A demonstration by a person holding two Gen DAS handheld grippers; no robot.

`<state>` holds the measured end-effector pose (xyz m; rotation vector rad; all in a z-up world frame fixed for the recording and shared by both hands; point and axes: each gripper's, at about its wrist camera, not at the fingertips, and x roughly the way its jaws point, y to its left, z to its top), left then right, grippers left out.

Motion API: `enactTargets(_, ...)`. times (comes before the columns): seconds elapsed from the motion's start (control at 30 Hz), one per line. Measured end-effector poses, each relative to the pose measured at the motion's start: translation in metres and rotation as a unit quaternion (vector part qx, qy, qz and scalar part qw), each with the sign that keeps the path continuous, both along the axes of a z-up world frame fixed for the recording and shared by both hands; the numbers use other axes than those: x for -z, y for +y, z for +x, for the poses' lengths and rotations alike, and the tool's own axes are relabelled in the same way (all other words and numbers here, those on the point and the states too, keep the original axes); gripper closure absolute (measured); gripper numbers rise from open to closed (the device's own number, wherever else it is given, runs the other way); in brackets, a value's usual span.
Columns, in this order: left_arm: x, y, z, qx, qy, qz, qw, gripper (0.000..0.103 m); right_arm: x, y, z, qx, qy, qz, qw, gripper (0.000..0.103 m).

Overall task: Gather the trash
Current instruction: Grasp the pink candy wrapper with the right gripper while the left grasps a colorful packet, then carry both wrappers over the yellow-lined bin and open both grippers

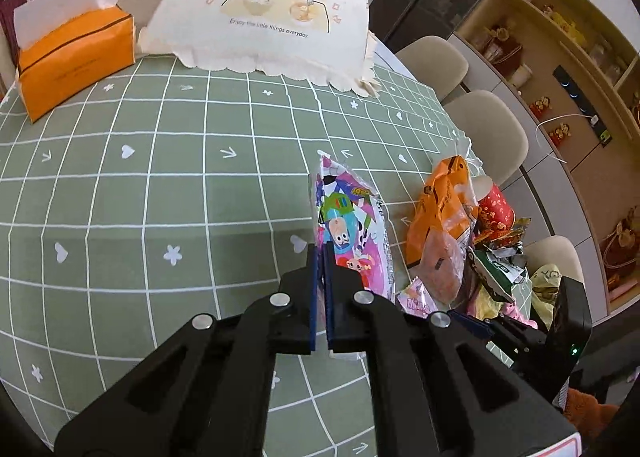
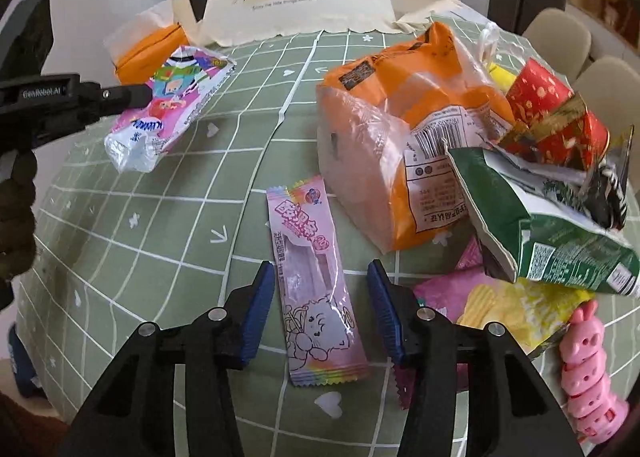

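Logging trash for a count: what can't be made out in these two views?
- Left wrist view: the pile is squeezed at the fisheye edge; items underneath are overlapped.
- Right wrist view: pink wrappers lie hidden under the green bag.
- Neither view shows a bin.

Green grid tablecloth [image 1: 160,185] covers the table; 3 beige chairs [image 1: 486,129] alongside, wooden shelving [image 1: 560,37] behind.

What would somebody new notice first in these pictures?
Probably the heap of crumpled snack wrappers on the right of the green checked tablecloth. Next, the left gripper shut on a colourful cartoon wrapper, lifted off the cloth. Then the long pink candy wrapper lying flat between the open right gripper.
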<state>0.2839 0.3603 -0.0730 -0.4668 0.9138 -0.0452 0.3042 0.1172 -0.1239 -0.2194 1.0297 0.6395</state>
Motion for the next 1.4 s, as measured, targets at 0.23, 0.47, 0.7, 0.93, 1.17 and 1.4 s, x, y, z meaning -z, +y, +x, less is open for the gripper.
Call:
enactTargets(0.23,0.005,-0.002,-0.002,0.000,0.004,-0.011,0.9999,0.101,-0.002,0.001,-0.004,-0.018,0.002,-0.007,1.000,0.088)
enactTargets(0.47,-0.006,-0.015,-0.004,0.015,-0.007,-0.013,0.9998,0.101,-0.035,-0.021,-0.018,0.005,-0.023,0.021,1.000,0.090)
enactTargets(0.7,-0.052,-0.049,-0.001,0.047,-0.058,0.003,0.9972,0.101,-0.090,-0.066,-0.025,0.079,-0.093,0.018,0.992,0.090)
enactTargets(0.93,-0.119,-0.111,0.008,0.104,-0.129,0.023,0.9858,0.101,-0.149,-0.138,-0.034,0.155,-0.149,0.048,0.975,0.090)
enactTargets(1.17,-0.162,-0.178,0.024,0.151,-0.176,0.010,0.9727,0.101,-0.190,-0.220,-0.040,0.227,-0.189,0.062,0.953,0.090)
enactTargets(1.4,-0.177,-0.271,0.054,0.209,-0.195,-0.021,0.9581,0.101,-0.209,-0.304,-0.050,0.293,-0.227,0.045,0.928,0.090)
